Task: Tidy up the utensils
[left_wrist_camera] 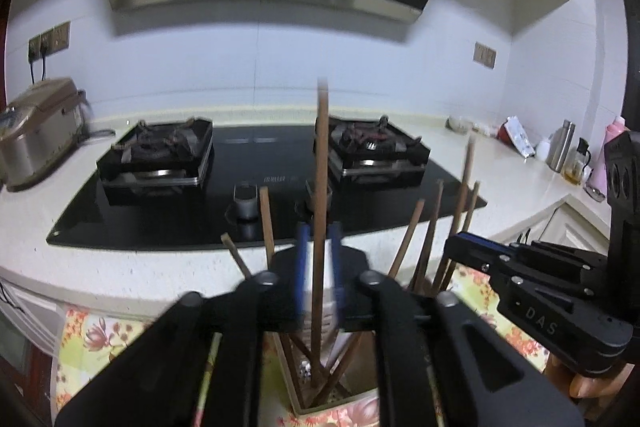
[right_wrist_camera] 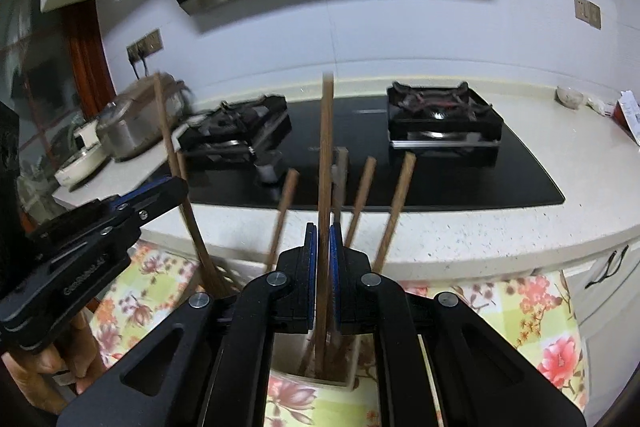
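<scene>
Standing nearly upright between the blue pads of the left gripper (left_wrist_camera: 319, 267) is a brown chopstick (left_wrist_camera: 321, 195), its top pointing to 12 o'clock over the black hob (left_wrist_camera: 260, 183) and its lower end down inside the pale holder (left_wrist_camera: 320, 399) directly beneath the jaws. A narrow gap shows on either side of this stick, so the pads do not appear to press it; blur prevents a firmer reading. Other chopsticks (left_wrist_camera: 432, 231) lean out of the same holder toward 1 and 2 o'clock, and two more toward 11 o'clock. In the right wrist view, the right gripper (right_wrist_camera: 323, 267) is clamped on a second chopstick (right_wrist_camera: 325, 167), held vertical, pads tight against both faces, its foot reaching into the holder (right_wrist_camera: 348, 375) at 6 o'clock. Loose sticks fan out behind it toward 11, 1 and 2 o'clock. The holder rests on a floral cloth (right_wrist_camera: 532, 311) just below the edge of the white counter (right_wrist_camera: 480, 227). The left gripper's body is visible at 9 o'clock in that view.
</scene>
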The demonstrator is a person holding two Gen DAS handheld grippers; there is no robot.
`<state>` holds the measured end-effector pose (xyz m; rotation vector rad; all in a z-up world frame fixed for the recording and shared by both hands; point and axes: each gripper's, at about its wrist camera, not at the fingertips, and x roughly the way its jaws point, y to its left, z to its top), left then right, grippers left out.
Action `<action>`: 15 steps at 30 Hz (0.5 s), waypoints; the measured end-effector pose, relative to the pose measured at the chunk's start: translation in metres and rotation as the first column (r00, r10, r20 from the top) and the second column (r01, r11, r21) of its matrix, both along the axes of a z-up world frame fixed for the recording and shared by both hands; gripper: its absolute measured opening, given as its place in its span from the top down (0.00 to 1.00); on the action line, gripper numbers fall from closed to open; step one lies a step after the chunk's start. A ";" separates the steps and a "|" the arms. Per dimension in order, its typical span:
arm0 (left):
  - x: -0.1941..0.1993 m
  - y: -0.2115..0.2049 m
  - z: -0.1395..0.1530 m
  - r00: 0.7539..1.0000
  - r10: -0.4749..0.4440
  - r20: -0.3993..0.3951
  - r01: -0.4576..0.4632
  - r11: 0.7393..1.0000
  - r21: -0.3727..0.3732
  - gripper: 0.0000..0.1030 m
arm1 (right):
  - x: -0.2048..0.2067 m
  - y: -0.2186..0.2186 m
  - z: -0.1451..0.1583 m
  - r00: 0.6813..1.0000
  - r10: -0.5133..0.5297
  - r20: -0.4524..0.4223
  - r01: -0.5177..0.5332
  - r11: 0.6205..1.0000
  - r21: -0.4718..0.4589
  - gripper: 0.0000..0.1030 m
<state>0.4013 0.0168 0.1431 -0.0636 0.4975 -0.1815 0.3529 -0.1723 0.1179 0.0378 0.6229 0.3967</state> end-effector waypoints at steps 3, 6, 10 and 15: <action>-0.001 0.003 -0.002 1.000 0.002 -0.001 -0.002 1.000 -0.003 0.74 | 0.000 -0.006 -0.001 1.000 -0.012 -0.004 0.012 1.000 0.008 0.89; -0.008 0.004 0.001 1.000 -0.004 0.012 0.004 1.000 -0.007 0.68 | -0.006 -0.015 0.006 0.999 -0.037 0.021 0.037 0.999 0.011 0.82; -0.031 0.009 0.009 0.999 -0.001 0.051 0.002 1.000 -0.023 0.52 | -0.026 -0.030 0.019 0.993 -0.076 0.086 0.075 0.997 0.011 0.59; -0.075 0.016 0.004 0.995 0.018 0.098 -0.010 0.996 -0.084 0.31 | -0.062 -0.047 0.016 0.981 -0.110 0.159 0.107 0.994 0.030 0.39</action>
